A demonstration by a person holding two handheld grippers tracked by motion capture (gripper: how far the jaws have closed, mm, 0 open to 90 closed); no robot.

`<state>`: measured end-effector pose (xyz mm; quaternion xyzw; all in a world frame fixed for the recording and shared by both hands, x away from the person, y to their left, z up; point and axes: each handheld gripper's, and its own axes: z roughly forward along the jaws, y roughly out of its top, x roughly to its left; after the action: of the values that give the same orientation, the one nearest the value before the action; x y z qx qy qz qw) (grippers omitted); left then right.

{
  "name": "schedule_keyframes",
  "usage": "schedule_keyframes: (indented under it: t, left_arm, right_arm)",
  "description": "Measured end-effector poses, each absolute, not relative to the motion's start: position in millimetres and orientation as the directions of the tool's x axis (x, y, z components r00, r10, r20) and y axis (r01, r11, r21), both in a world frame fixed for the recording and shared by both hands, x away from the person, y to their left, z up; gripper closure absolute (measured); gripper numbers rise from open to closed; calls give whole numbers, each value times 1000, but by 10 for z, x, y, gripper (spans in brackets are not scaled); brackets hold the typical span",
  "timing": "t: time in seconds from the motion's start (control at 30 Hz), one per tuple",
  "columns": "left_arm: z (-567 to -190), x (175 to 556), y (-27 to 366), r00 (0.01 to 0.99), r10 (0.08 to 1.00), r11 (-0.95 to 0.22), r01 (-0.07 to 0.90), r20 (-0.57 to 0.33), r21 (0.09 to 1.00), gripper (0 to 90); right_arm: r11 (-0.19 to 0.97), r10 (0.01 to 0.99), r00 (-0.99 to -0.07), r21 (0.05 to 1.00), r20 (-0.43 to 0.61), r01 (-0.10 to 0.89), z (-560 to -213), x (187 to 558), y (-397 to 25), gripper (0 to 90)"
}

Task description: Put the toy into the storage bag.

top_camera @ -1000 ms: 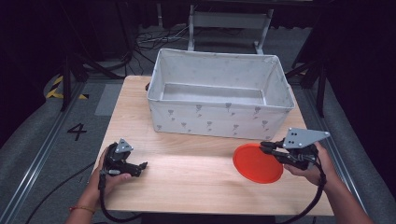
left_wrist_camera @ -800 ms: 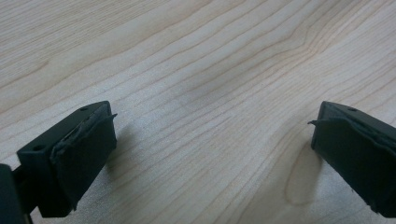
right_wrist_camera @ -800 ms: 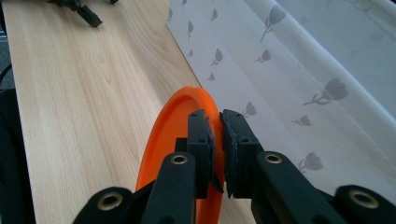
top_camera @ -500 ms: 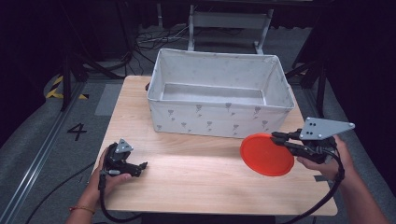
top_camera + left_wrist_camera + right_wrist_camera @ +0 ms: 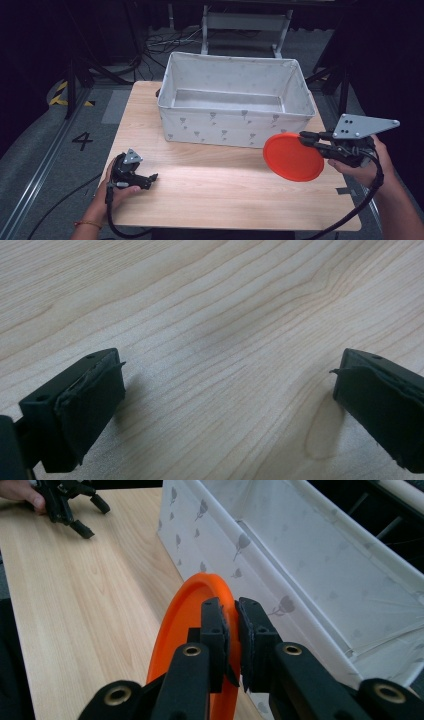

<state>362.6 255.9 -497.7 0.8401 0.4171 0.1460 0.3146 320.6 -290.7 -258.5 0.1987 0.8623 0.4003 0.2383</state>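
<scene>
An orange plate (image 5: 293, 157) hangs above the table's right side, tilted on edge, just in front of the white fabric bin (image 5: 235, 127). My right gripper (image 5: 306, 141) is shut on the plate's right rim. In the right gripper view the jaws of that gripper (image 5: 234, 625) pinch the rim of the orange plate (image 5: 185, 625), with the bin wall (image 5: 280, 555) close on the right. My left gripper (image 5: 149, 180) rests on the table at the front left, open. In the left gripper view its two pads (image 5: 92, 405) stand wide apart over bare wood, nothing between them.
The wooden table (image 5: 225, 195) has free surface between the two grippers. The bin stands at the back of the table, with grey flower prints on its walls and nothing visible inside. Dark floor, cables and a metal frame (image 5: 245, 22) lie beyond the table.
My right gripper has lifted the orange plate off the table and carried it up and to the right, tilting it on edge. The left gripper has not moved.
</scene>
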Motion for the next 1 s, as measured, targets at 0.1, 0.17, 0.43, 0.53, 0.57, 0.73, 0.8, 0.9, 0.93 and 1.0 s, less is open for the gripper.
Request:
schedule_keyframes:
  t: [0.1, 0.17, 0.43, 0.53, 0.57, 0.73, 0.8, 0.9, 0.93, 1.0]
  left_arm:
    - [-4977, 3627, 2559, 609, 793, -455, 609, -16, 650, 5]
    - [-4977, 3627, 2558, 609, 793, -454, 609, -17, 650, 4]
    - [-4977, 3627, 2559, 608, 794, -454, 609, -15, 651, 5]
    - [-4977, 3627, 2558, 609, 793, -454, 609, -16, 651, 5]
    - [-4977, 3629, 2559, 609, 793, -455, 607, -13, 652, 5]
    - [-4977, 3627, 2558, 609, 793, -454, 609, -16, 651, 5]
    - [-4977, 3626, 2558, 609, 793, -454, 609, -16, 650, 5]
    - [-4977, 3629, 2560, 609, 793, -456, 606, -12, 652, 5]
    - [-4977, 3629, 2560, 609, 793, -456, 606, -12, 652, 5]
    - [-4977, 3630, 2560, 610, 792, -457, 605, -11, 652, 5]
  right_arm:
    - [591, 535, -808, 794, -248, 147, -2522, 3214, -2929, 826]
    - [593, 539, -803, 792, -253, 148, -2487, 3222, -2934, 825]
    - [601, 551, -793, 783, -260, 161, -2315, 3334, -2954, 825]
    - [595, 555, -790, 787, -258, 161, -2261, 3376, -2962, 826]
    - [596, 560, -787, 786, -260, 164, -2226, 3402, -2964, 825]
    - [606, 568, -772, 779, -286, 157, -2071, 3500, -2946, 825]
    - [601, 576, -763, 784, -292, 154, -1995, 3544, -2929, 825]
    - [600, 578, -759, 786, -300, 147, -1893, 3630, -2884, 826]
    - [603, 581, -754, 784, -307, 145, -1855, 3678, -2860, 825]
    - [605, 583, -752, 783, -309, 146, -1830, 3711, -2846, 826]
